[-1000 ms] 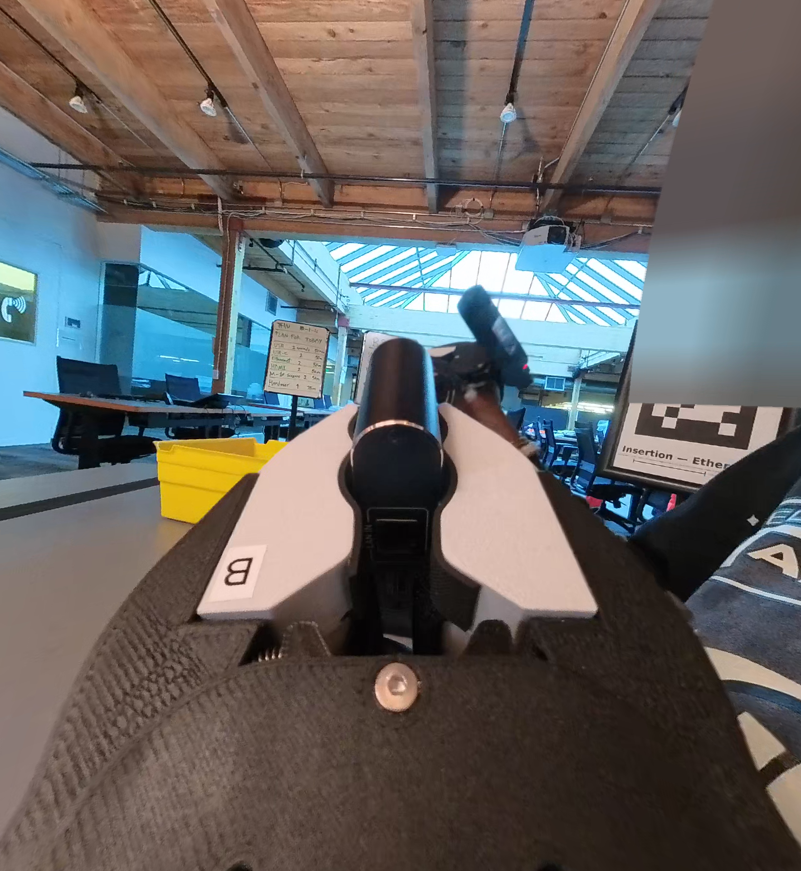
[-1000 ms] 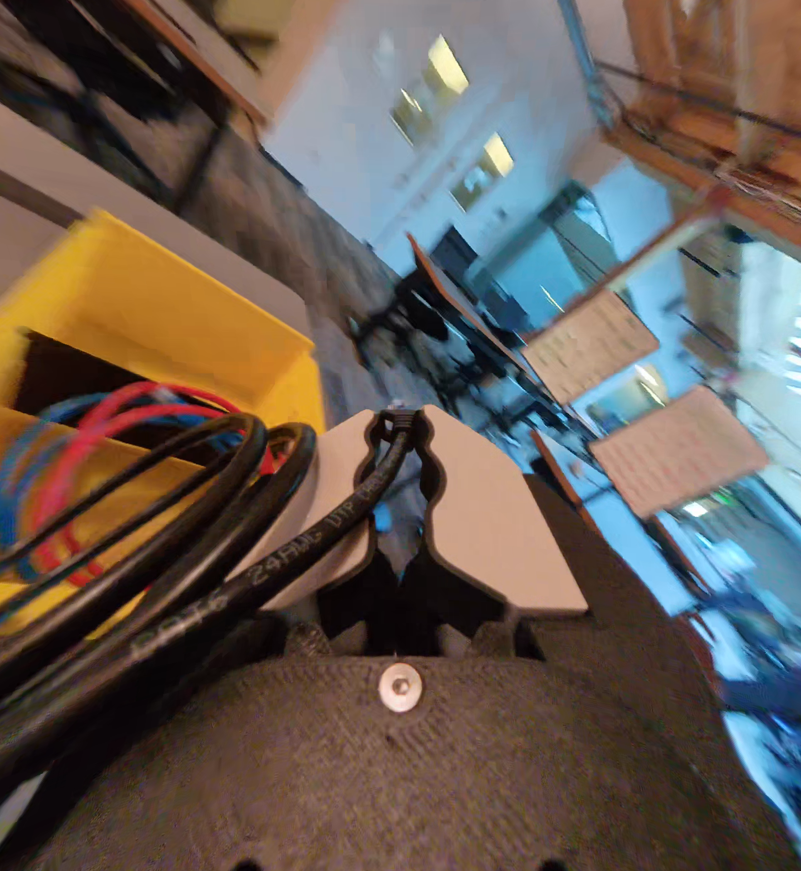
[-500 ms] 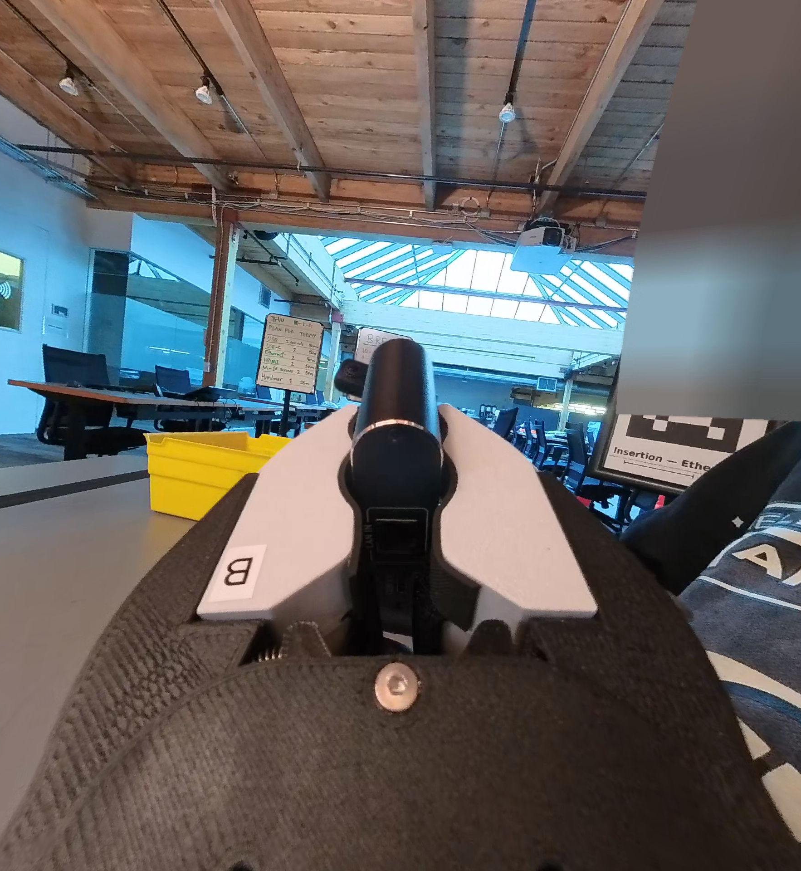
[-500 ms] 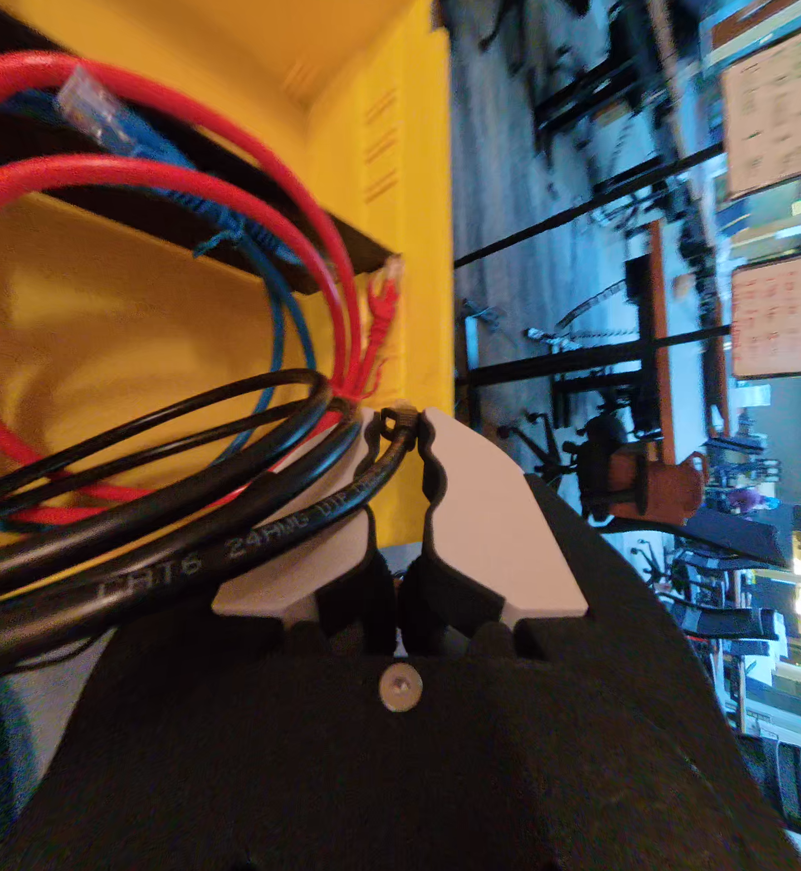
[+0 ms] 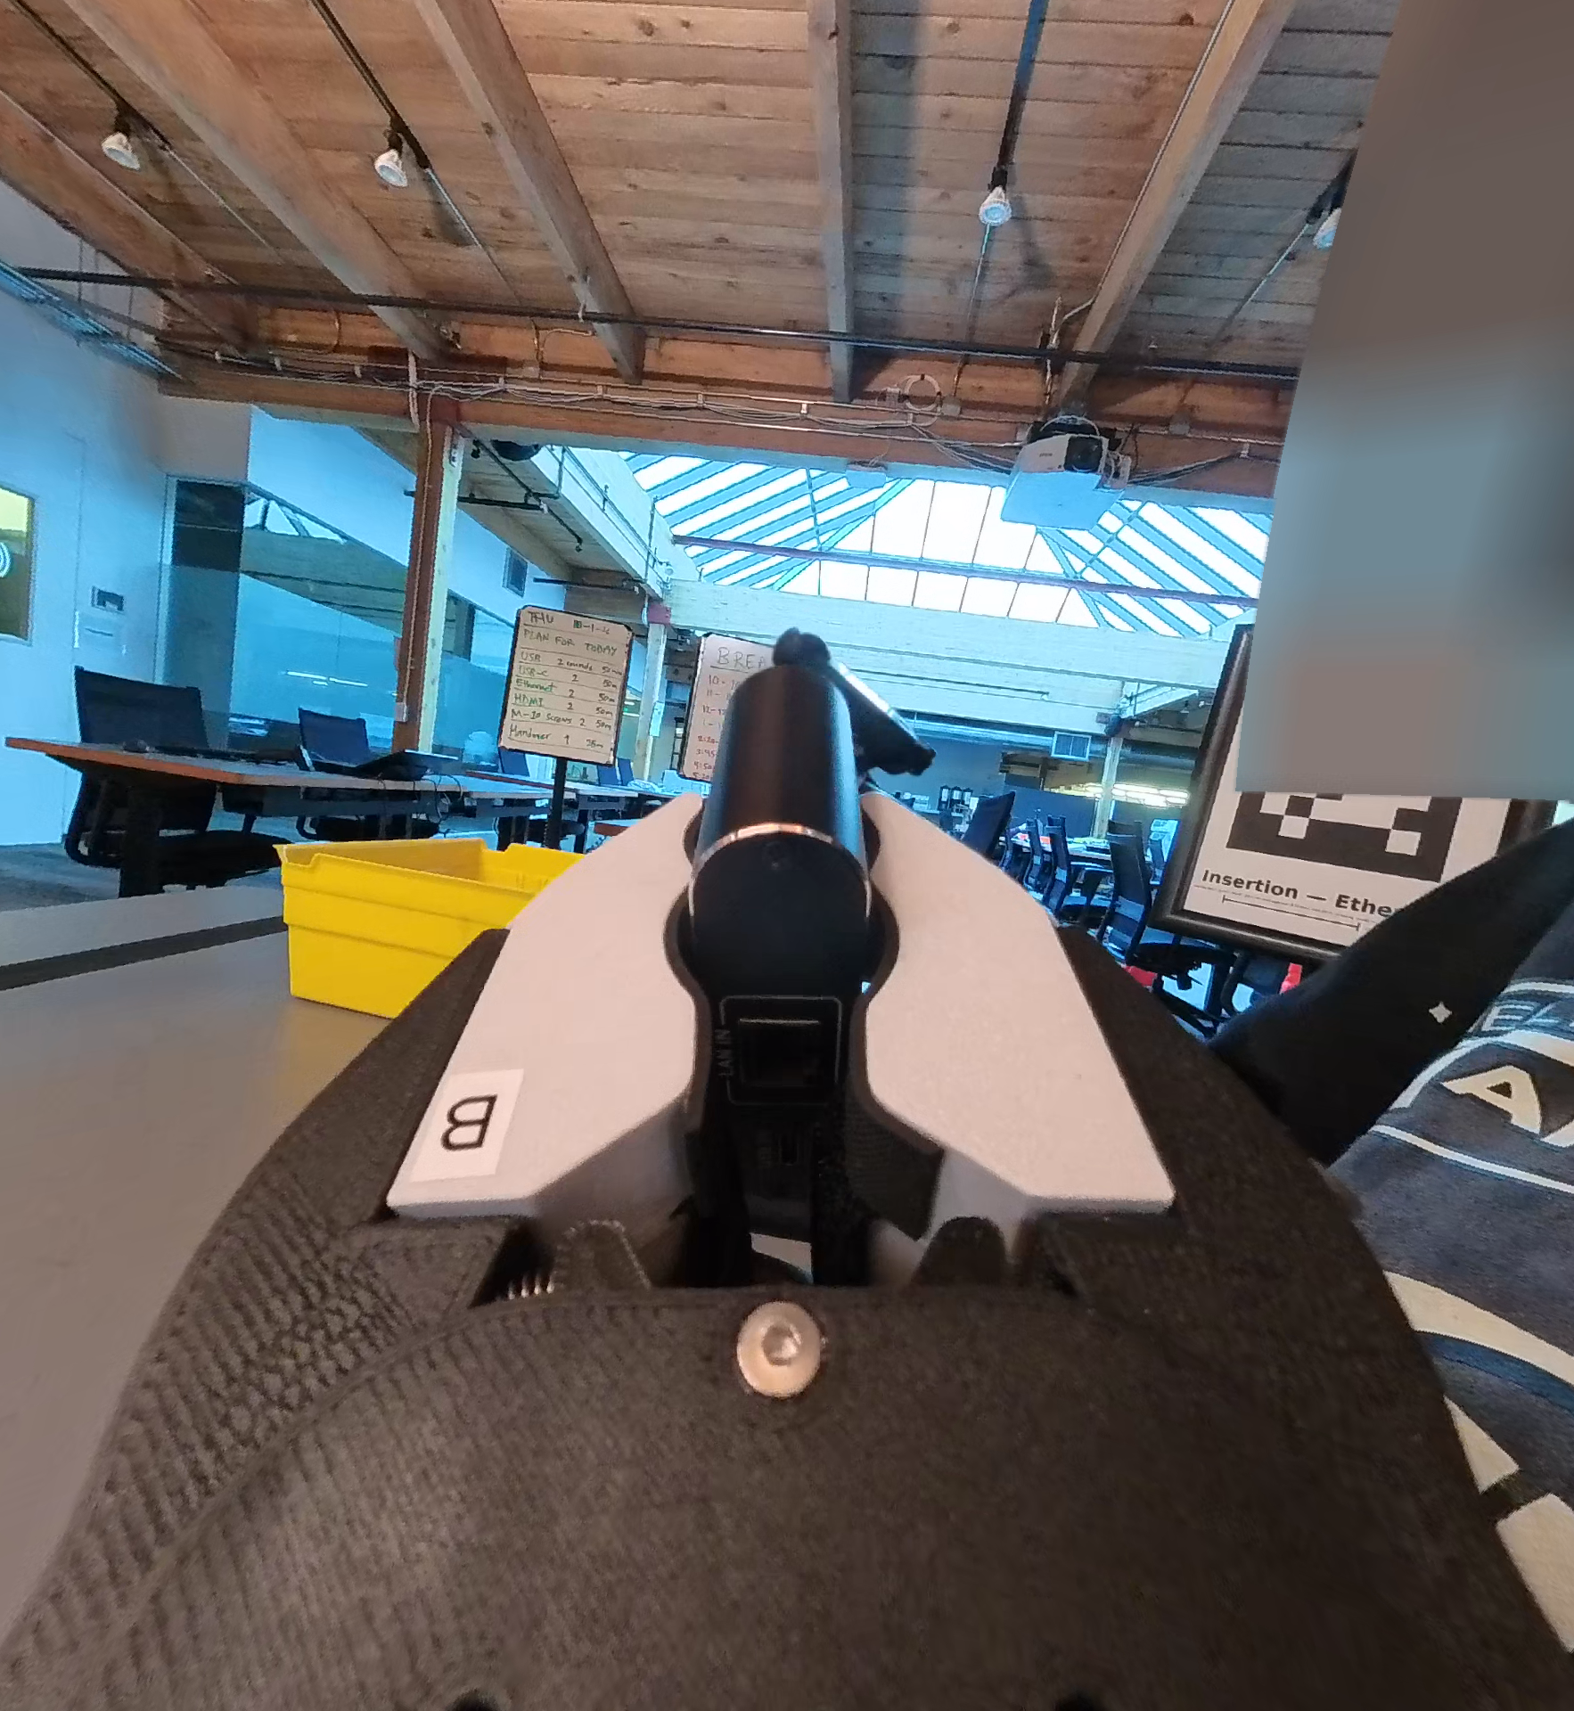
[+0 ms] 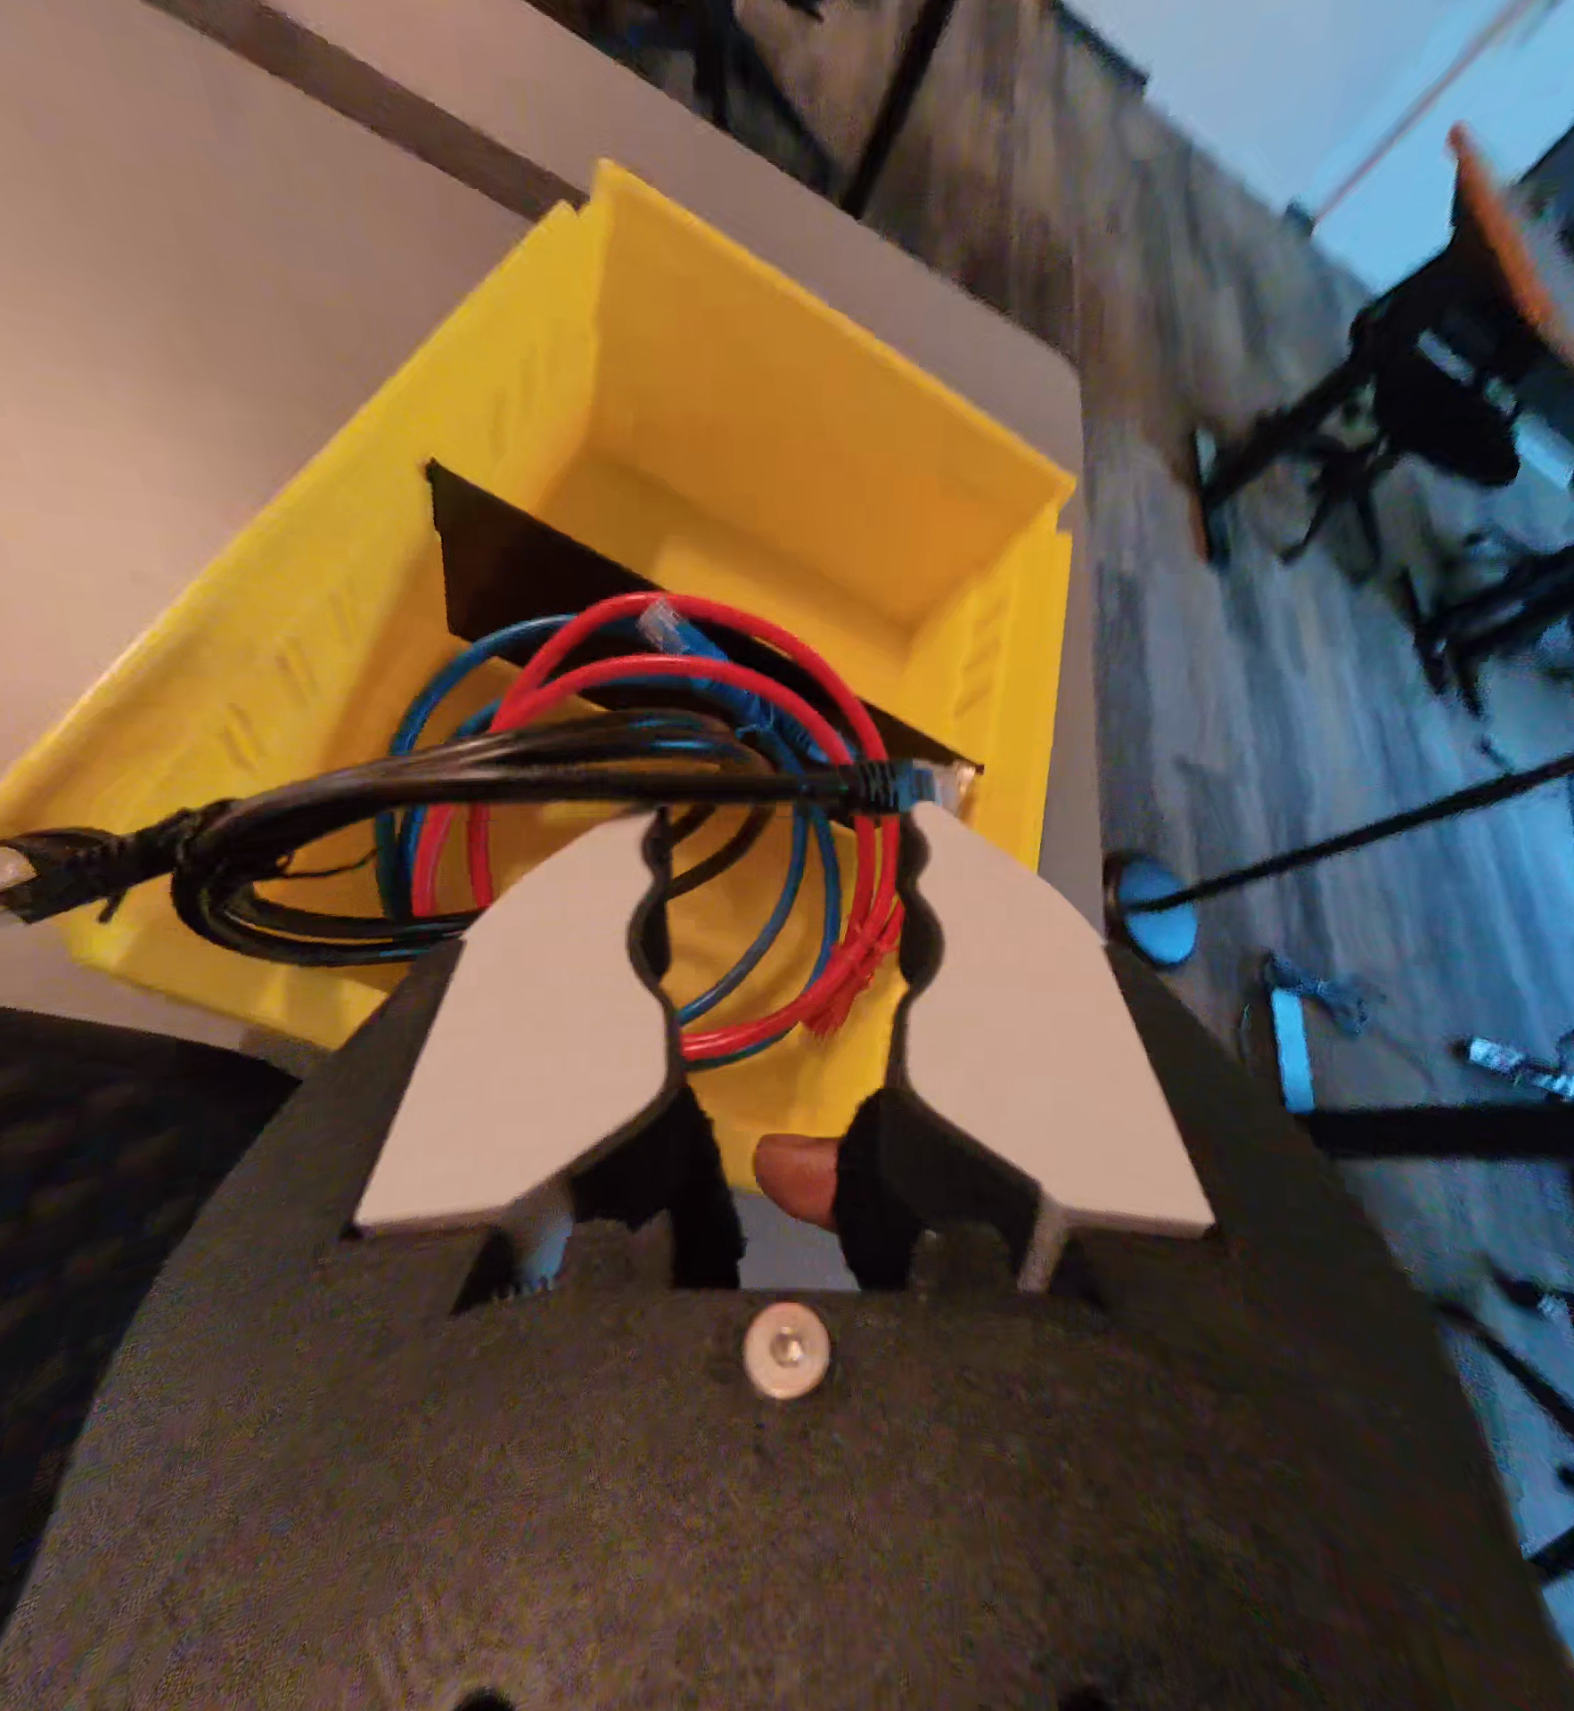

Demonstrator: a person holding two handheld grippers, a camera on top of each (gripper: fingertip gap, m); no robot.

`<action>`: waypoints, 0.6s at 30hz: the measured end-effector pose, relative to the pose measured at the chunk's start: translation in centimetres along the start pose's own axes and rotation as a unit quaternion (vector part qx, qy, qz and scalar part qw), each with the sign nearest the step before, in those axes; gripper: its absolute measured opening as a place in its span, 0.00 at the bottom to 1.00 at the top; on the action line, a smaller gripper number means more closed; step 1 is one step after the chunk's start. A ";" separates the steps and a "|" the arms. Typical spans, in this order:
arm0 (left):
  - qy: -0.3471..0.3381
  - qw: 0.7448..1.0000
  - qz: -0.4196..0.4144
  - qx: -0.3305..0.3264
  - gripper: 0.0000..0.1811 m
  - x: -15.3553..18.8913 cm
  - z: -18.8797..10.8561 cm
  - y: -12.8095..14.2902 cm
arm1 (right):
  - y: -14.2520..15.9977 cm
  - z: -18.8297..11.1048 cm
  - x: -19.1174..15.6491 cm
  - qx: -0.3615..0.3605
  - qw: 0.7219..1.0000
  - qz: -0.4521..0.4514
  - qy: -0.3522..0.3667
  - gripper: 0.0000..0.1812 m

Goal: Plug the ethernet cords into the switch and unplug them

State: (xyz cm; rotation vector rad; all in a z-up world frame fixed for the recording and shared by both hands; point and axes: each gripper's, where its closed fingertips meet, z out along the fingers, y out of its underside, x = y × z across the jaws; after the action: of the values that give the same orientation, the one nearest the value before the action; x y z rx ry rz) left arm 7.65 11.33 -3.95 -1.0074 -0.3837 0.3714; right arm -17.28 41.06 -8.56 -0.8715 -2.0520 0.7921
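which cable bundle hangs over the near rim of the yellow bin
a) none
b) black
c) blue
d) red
b: the black cable bundle drapes over the yellow bin's rim with its plug outside, while the red cable and blue cable coil inside; the right gripper is open above them.

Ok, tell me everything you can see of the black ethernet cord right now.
The black ethernet cord is a glossy, round cable bundled in several loops, bound near its left end. It lies across the yellow bin, over the red cord and blue cord coils. One clear-tipped plug hangs past the bin's left rim; the other points right, just beyond the open right gripper, which does not hold it.
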 end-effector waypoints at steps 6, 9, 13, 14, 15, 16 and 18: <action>-0.001 1.000 -0.003 0.000 0.15 -0.1 0.0 0.0 | -1.4 1.1 -0.9 0.055 0.984 -0.170 0.026 0.40; -0.004 1.000 -0.006 -0.001 0.15 -0.2 0.0 0.0 | -3.3 0.2 -2.0 0.144 0.936 -0.312 0.079 0.36; -0.002 1.000 -0.011 0.000 0.15 -0.2 0.0 0.0 | -3.3 1.1 -3.5 0.161 0.907 -0.380 0.087 0.33; -0.002 1.000 -0.011 0.000 0.15 -0.2 -0.1 0.0 | -3.1 1.7 -3.4 0.151 0.908 -0.380 0.089 0.33; -0.002 1.000 -0.011 -0.001 0.15 -0.2 -0.1 0.0 | -3.1 2.1 -3.3 0.147 0.907 -0.384 0.094 0.31; -0.002 1.000 -0.012 -0.001 0.15 -0.2 0.0 0.0 | -3.0 2.6 -3.4 0.146 0.906 -0.386 0.097 0.28; -0.002 1.000 -0.013 -0.002 0.15 -0.2 0.0 0.0 | -2.7 3.4 -4.3 0.147 0.910 -0.381 0.072 0.24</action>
State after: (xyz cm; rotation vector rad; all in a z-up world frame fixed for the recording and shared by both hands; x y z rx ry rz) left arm 7.46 11.22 -4.04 -1.0047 -0.4008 0.3487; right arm -18.87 35.31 -9.96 0.0672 -1.8485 0.5421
